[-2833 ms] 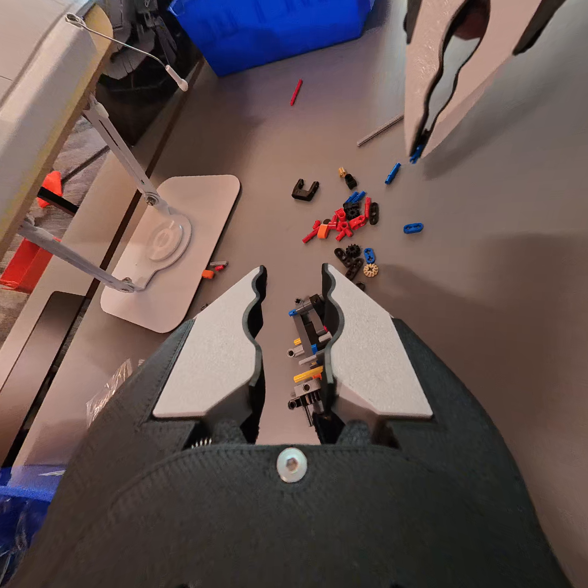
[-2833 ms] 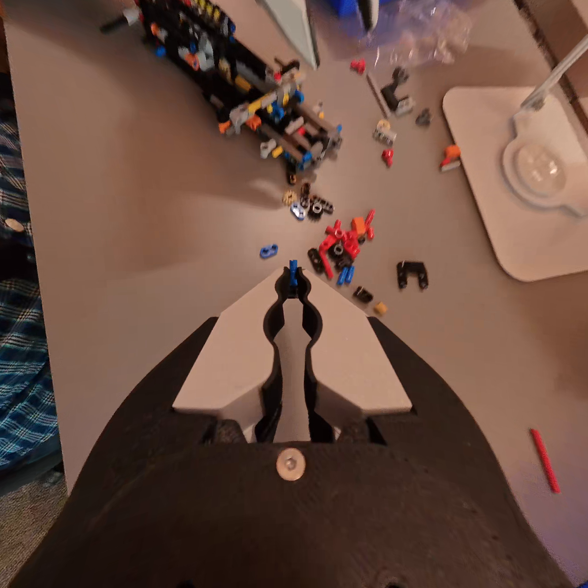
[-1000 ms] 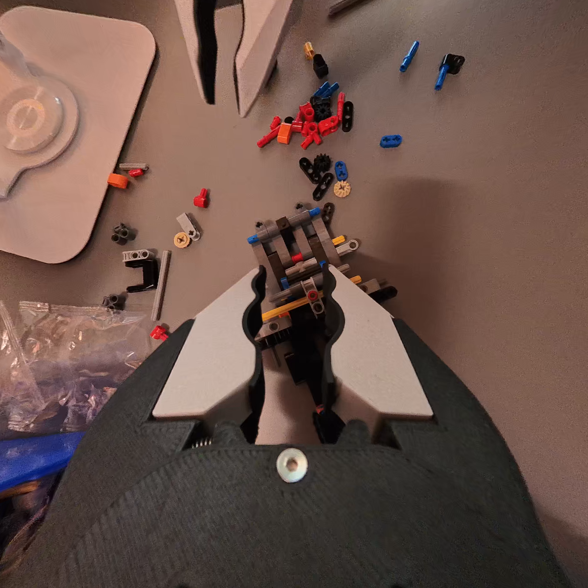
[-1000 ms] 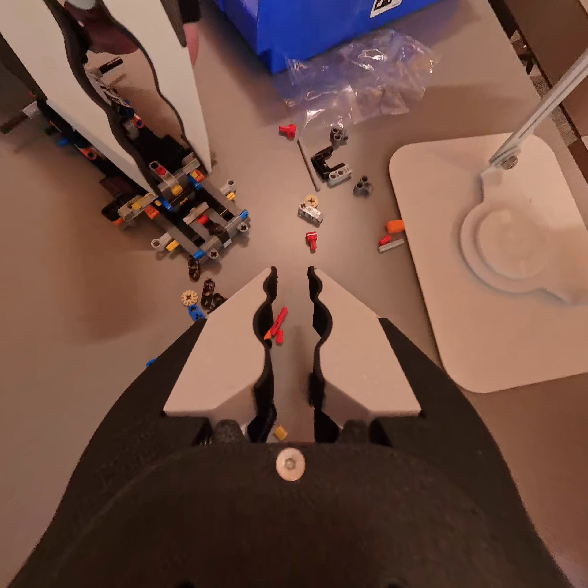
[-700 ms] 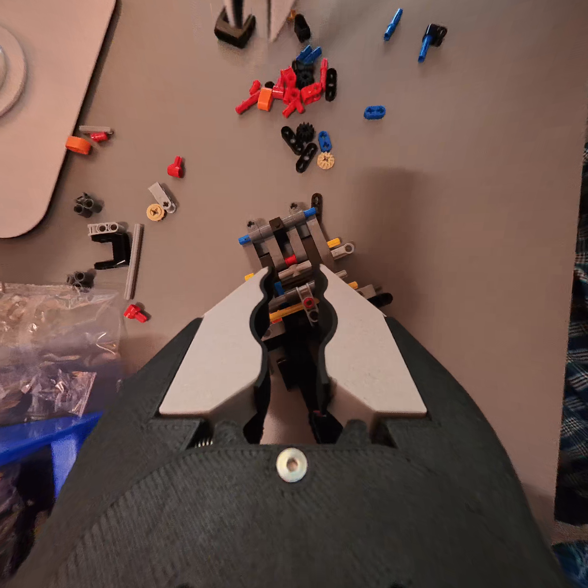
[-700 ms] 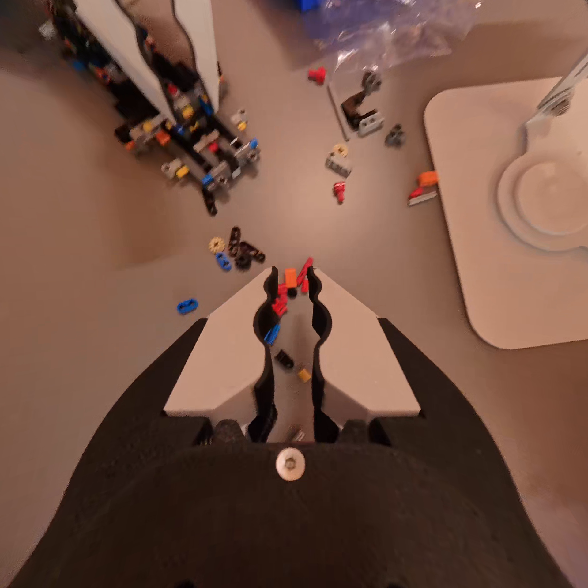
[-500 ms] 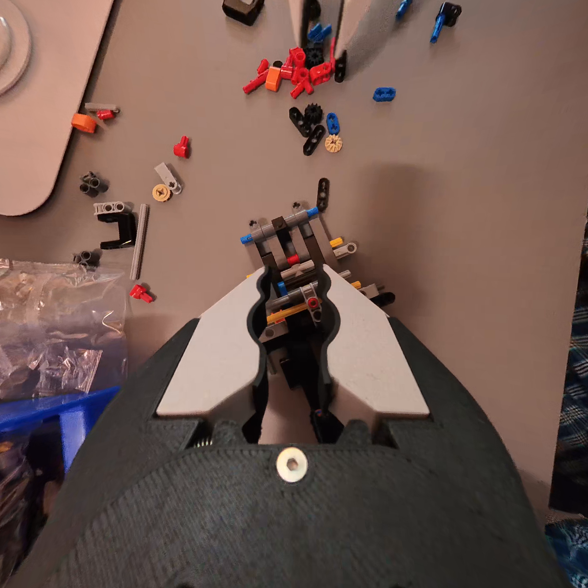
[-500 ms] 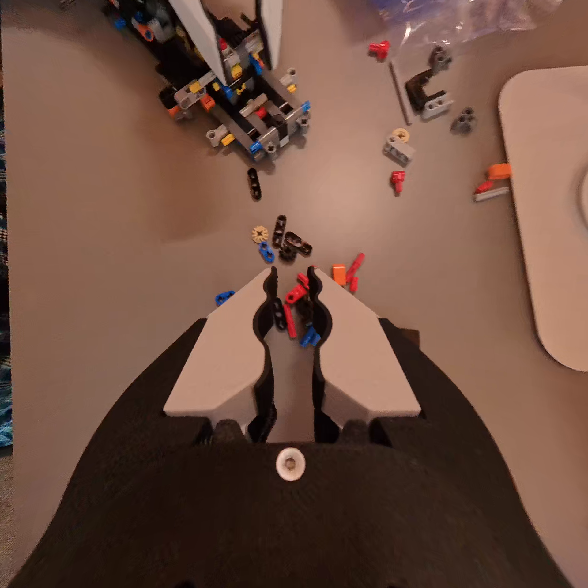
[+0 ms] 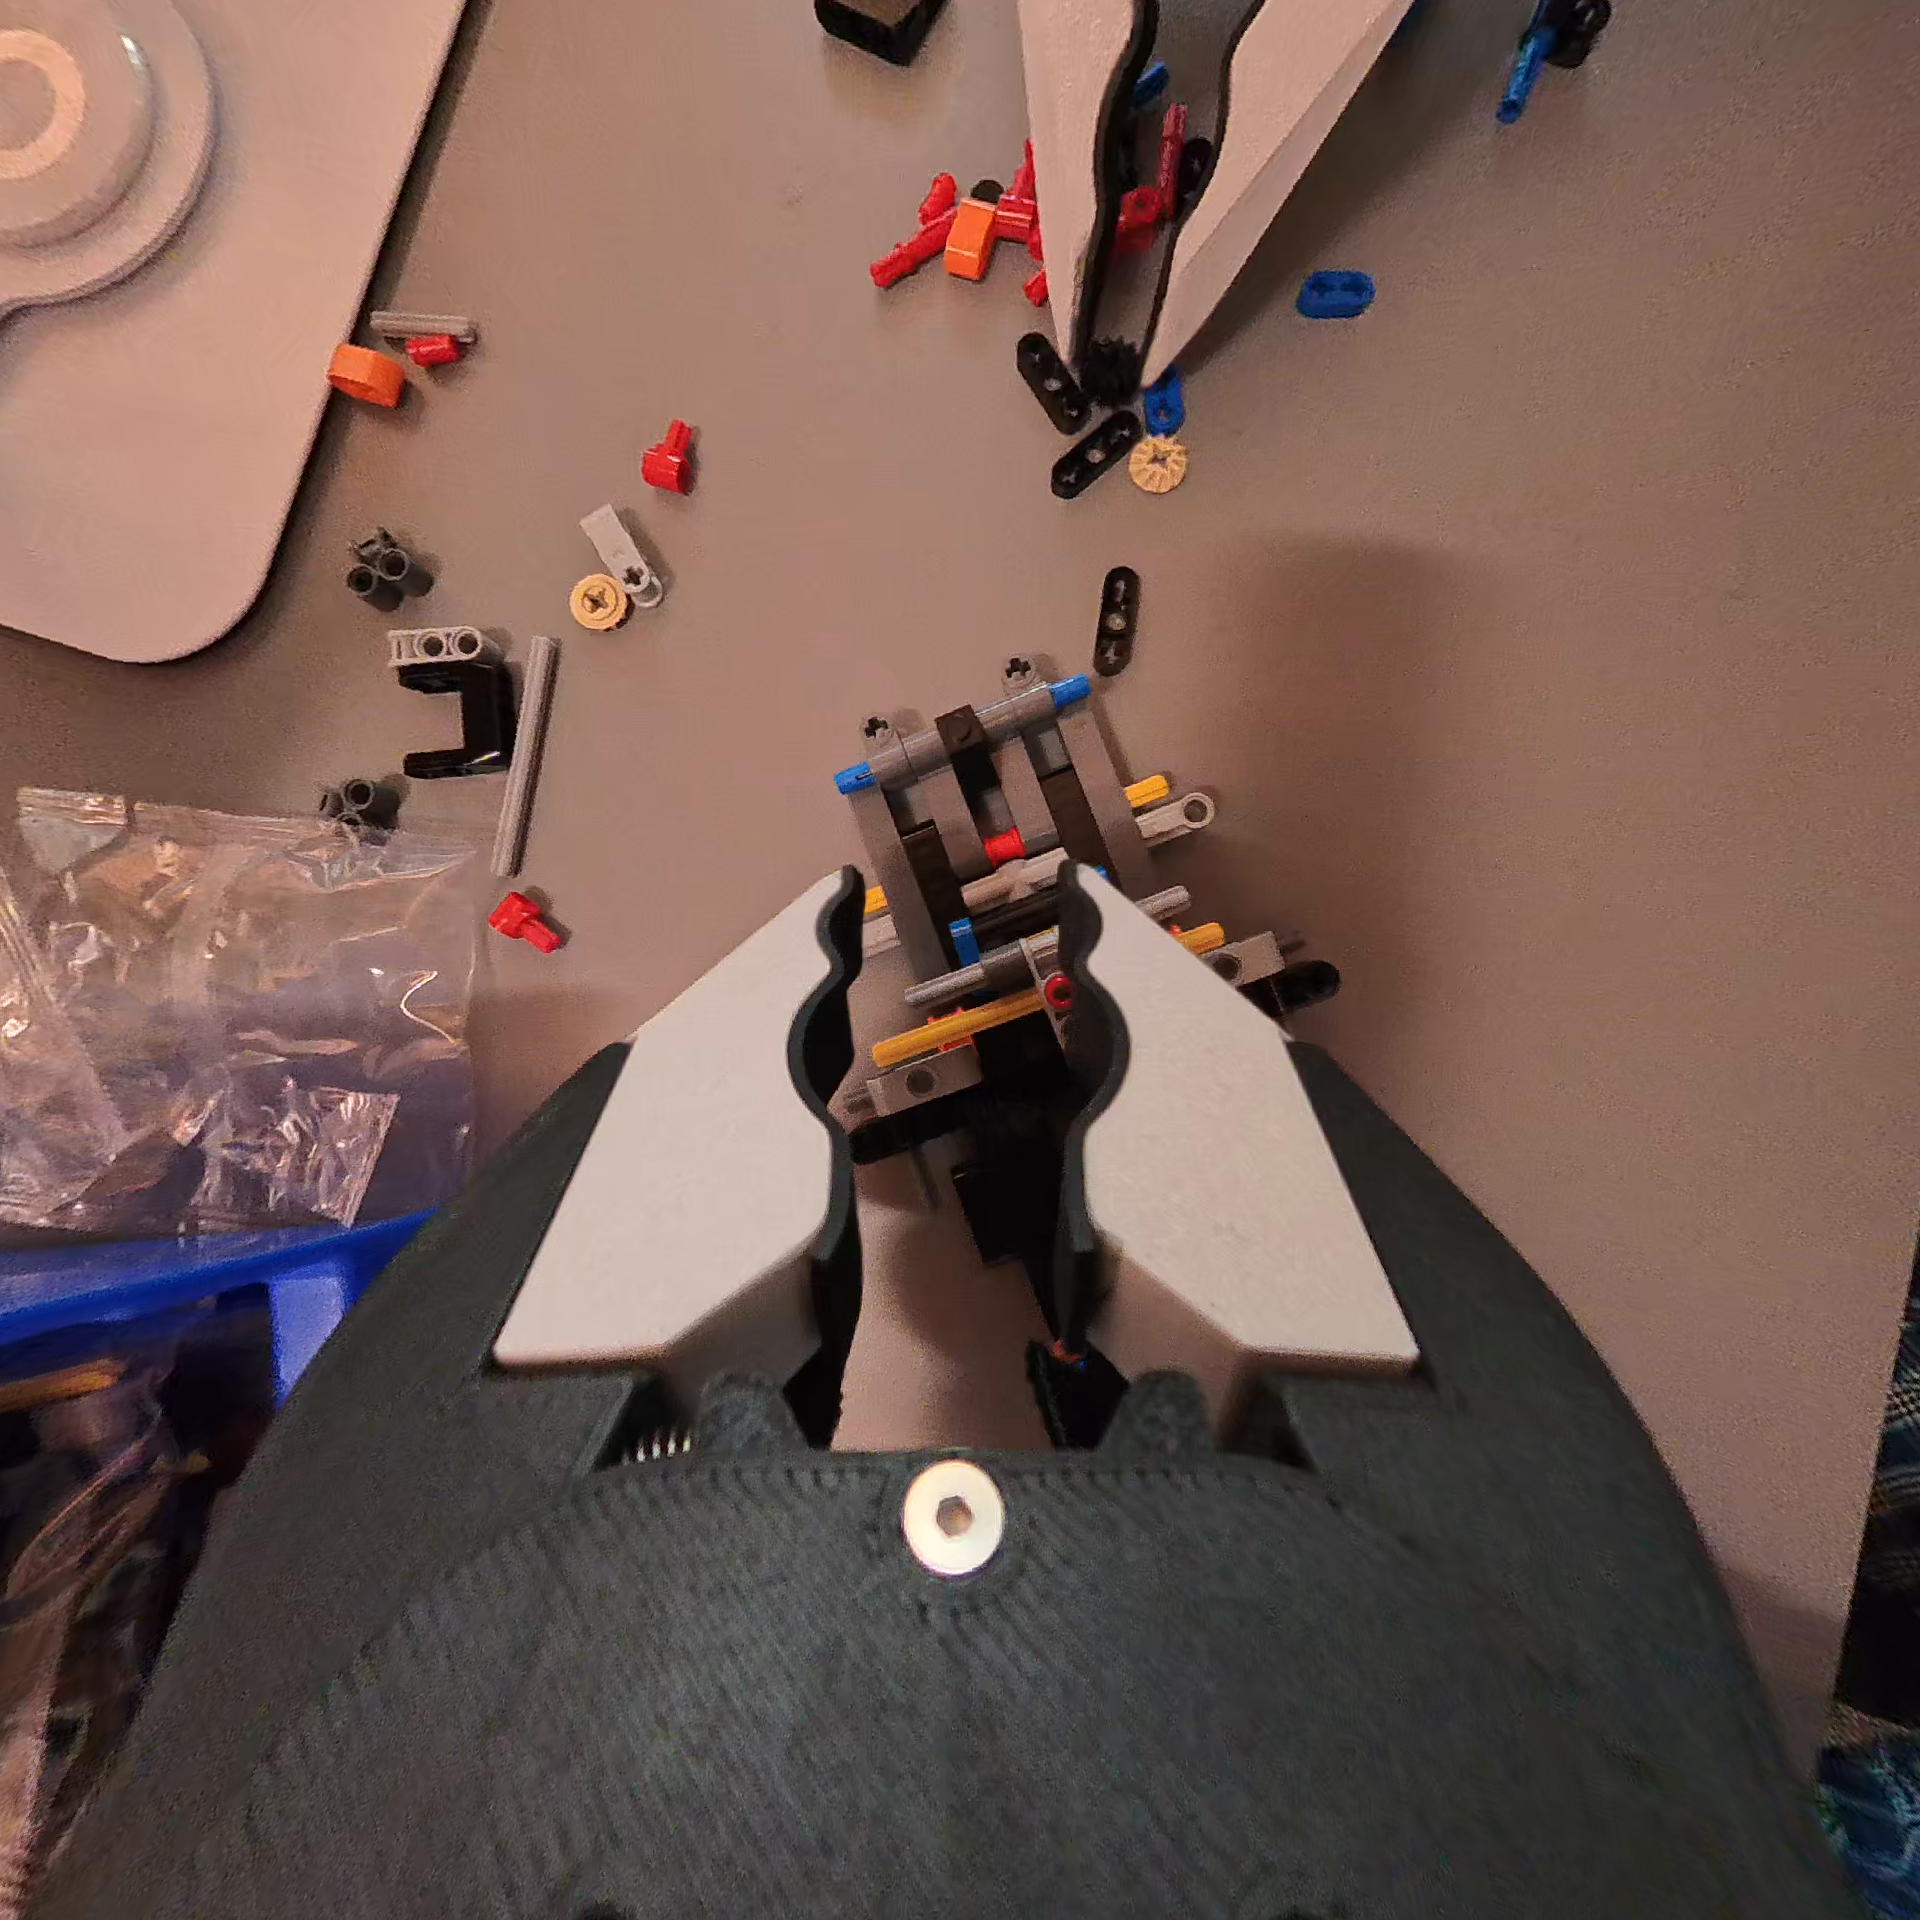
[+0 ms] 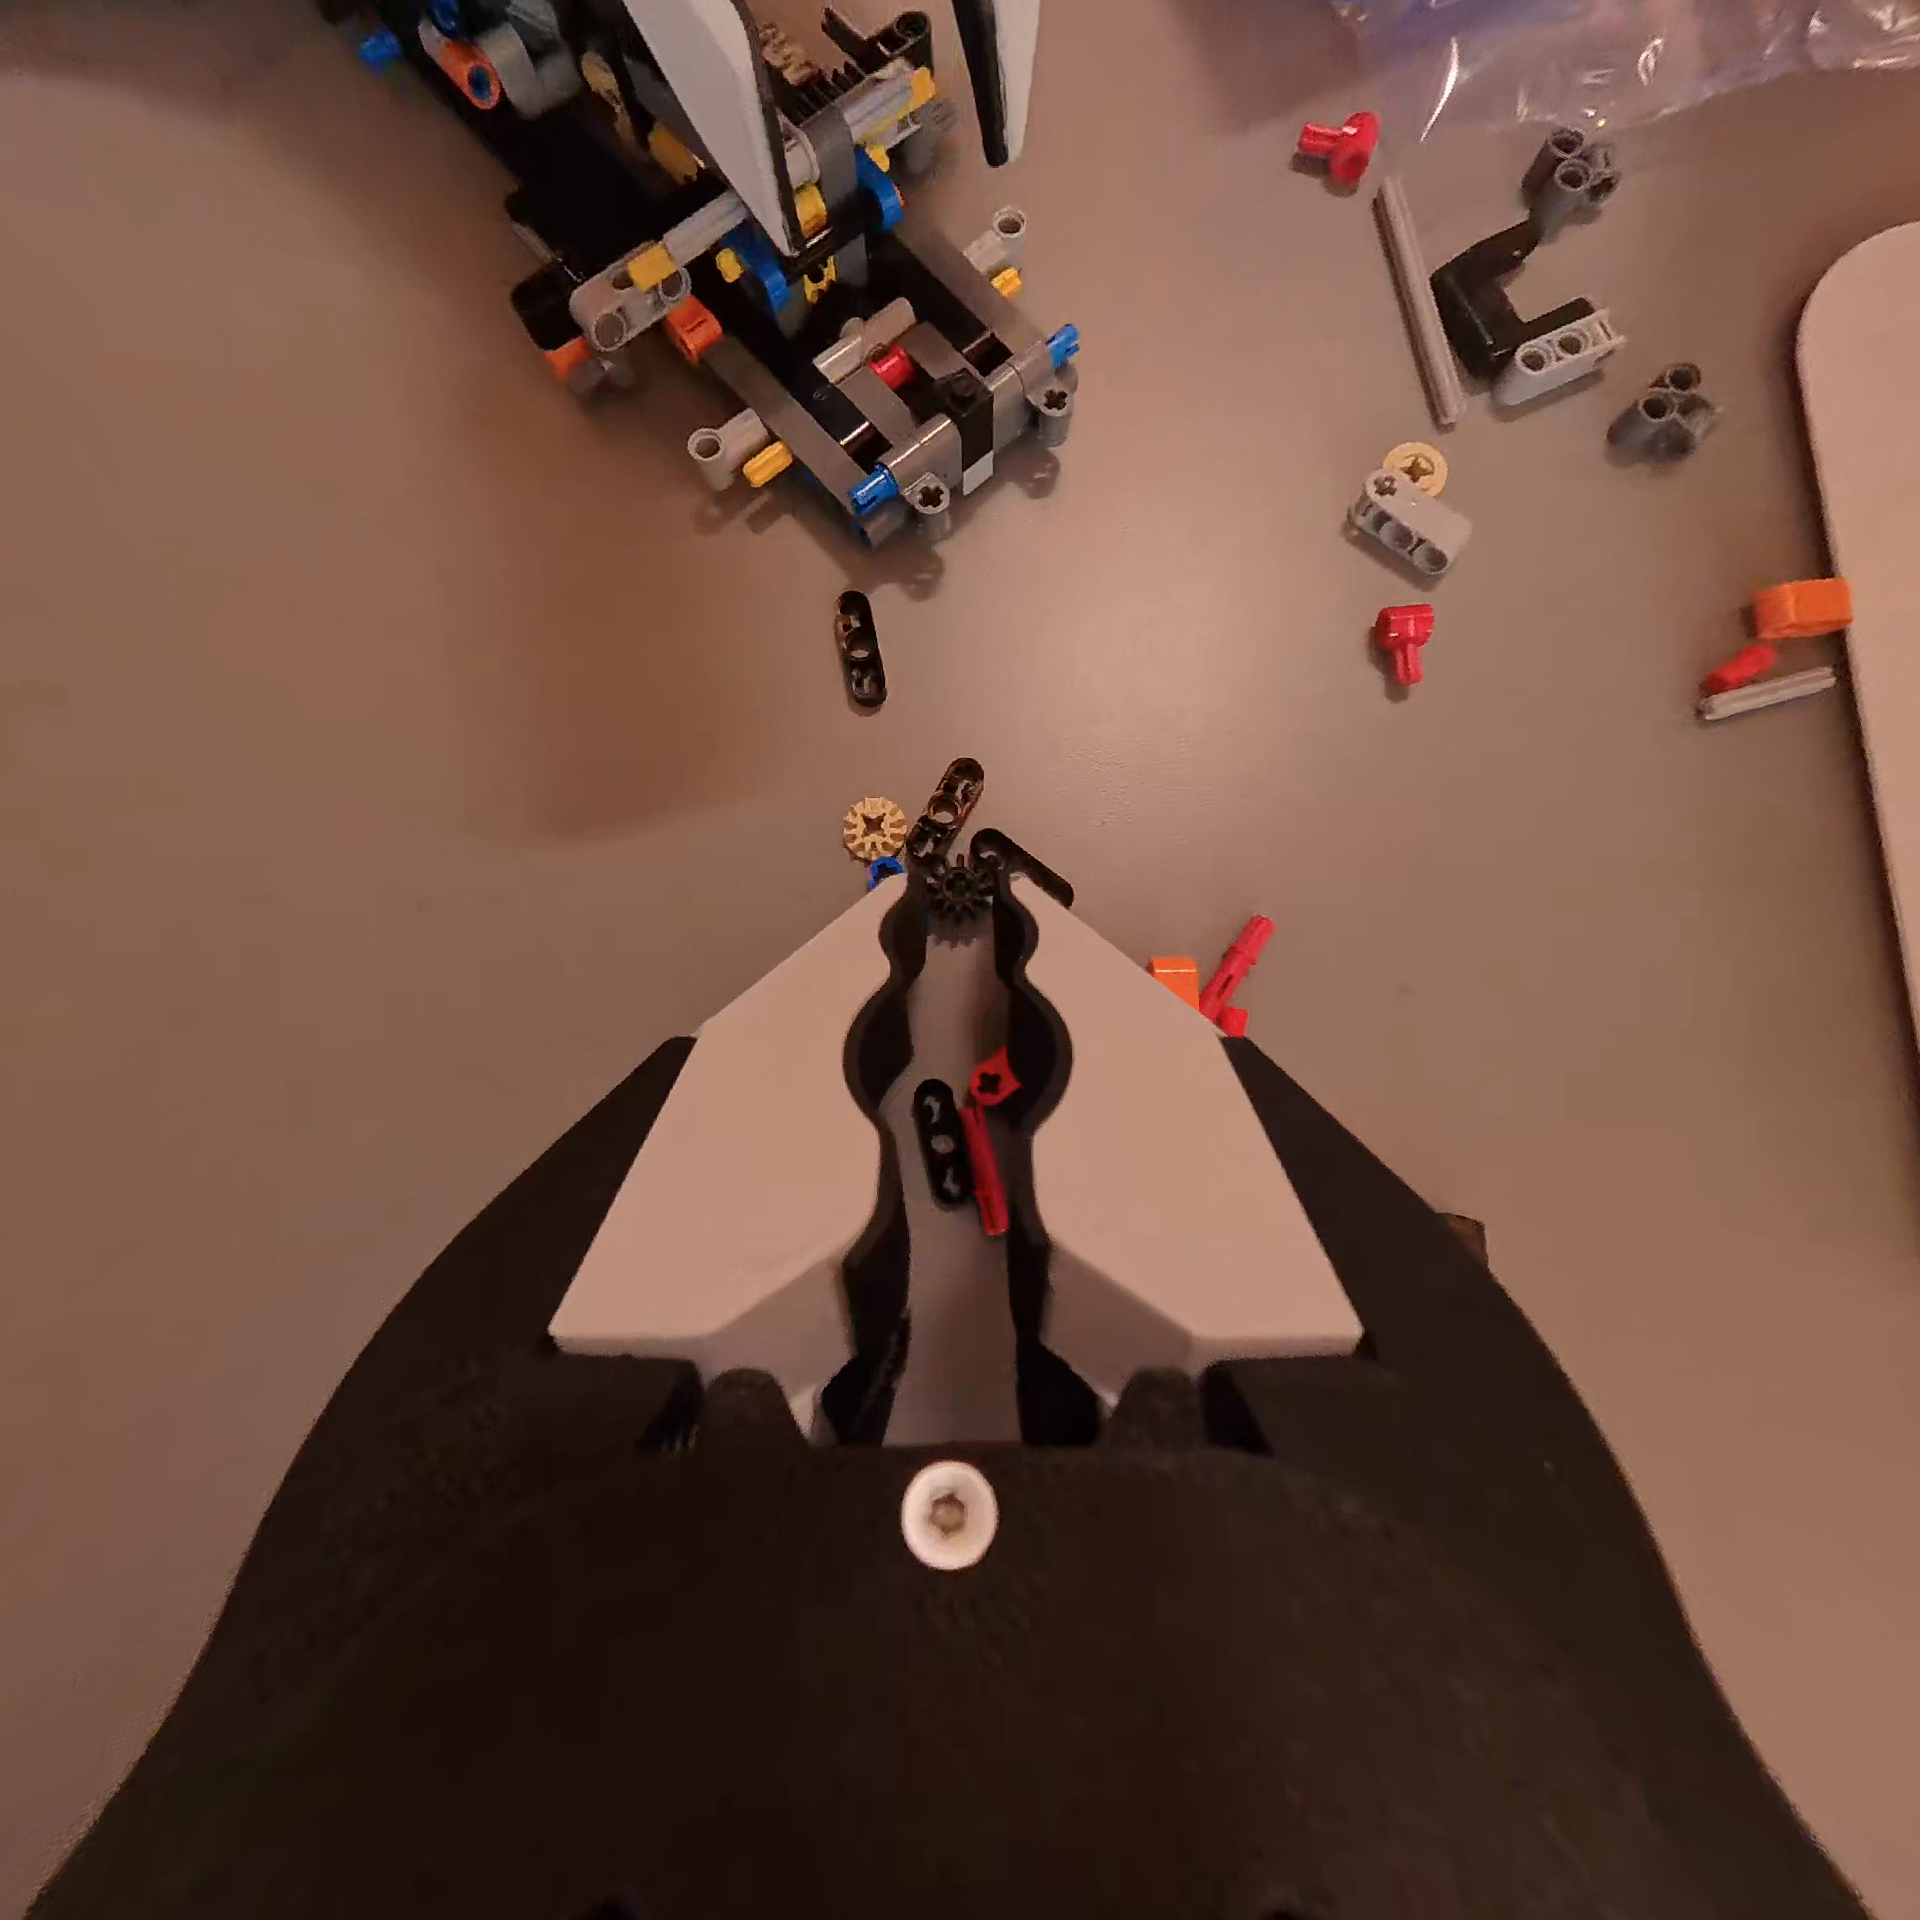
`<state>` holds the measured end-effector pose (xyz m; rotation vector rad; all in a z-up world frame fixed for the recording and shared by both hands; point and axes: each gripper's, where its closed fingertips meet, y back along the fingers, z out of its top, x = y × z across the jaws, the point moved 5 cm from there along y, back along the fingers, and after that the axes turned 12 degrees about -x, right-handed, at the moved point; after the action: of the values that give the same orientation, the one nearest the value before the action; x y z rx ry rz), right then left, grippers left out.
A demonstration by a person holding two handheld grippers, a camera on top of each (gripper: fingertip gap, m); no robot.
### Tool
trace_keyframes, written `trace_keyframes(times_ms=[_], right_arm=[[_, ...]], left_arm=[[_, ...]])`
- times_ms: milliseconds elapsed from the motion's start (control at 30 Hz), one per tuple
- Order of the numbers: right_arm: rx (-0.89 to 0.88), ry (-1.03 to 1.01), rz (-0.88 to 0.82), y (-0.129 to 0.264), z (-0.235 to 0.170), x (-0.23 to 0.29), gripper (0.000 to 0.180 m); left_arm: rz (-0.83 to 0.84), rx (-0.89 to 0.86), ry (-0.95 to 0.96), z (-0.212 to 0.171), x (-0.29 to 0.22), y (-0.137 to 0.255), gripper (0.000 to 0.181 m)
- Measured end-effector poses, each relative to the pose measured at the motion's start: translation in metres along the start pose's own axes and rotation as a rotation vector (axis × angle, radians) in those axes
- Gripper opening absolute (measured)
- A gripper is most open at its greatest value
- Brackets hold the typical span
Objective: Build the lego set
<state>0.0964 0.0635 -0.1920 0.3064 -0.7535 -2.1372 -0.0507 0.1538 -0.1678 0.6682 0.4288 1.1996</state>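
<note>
My left gripper (image 9: 961, 883) is shut on the half-built lego assembly (image 9: 987, 790), a grey and black frame with blue, yellow and red pins that rests on the grey table. It also shows at the top of the right wrist view (image 10: 914, 405), with the left gripper (image 10: 894, 208) over it. My right gripper (image 10: 956, 881) is down at the table, its tips closed on a small black gear (image 10: 954, 891). In the left wrist view the right gripper (image 9: 1117, 358) stands in the loose-parts pile. A tan gear (image 10: 873, 828) and black links lie right beside the tips.
Loose red and orange parts (image 9: 935, 229) lie behind the right gripper. A black link (image 10: 860, 649) lies between gripper and assembly. A black bracket (image 9: 457, 707), a white base plate (image 9: 156, 364), a plastic bag (image 9: 208, 1018) and a blue bin (image 9: 156, 1288) are at left. The table edge (image 9: 1870, 1455) is at right. Left tips to right tips: about 12 cm. The black link (image 10: 860, 649) is about 5 cm from my right fingertips. Seen from the left wrist view (image 9: 1115, 615) as well.
My right gripper let go of the blue pin, moved over the parts pile toward the assembly, and narrowed around the black gear. My left gripper closed on the assembly and stays there.
</note>
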Motion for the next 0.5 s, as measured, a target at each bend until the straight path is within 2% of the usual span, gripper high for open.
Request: trace_keyframes(times_ms=[267, 500], right_arm=[[-0.041, -0.008, -0.035, 0.027, 0.002, 0.021, 0.01], [0.0, -0.023, -0.014, 0.027, -0.013, 0.062, 0.01]], left_arm=[[0.043, -0.04, -0.002, 0.007, 0.006, 0.002, 0.039], [0.057, -0.05, -0.013, 0.011, 0.006, 0.001, 0.04]])
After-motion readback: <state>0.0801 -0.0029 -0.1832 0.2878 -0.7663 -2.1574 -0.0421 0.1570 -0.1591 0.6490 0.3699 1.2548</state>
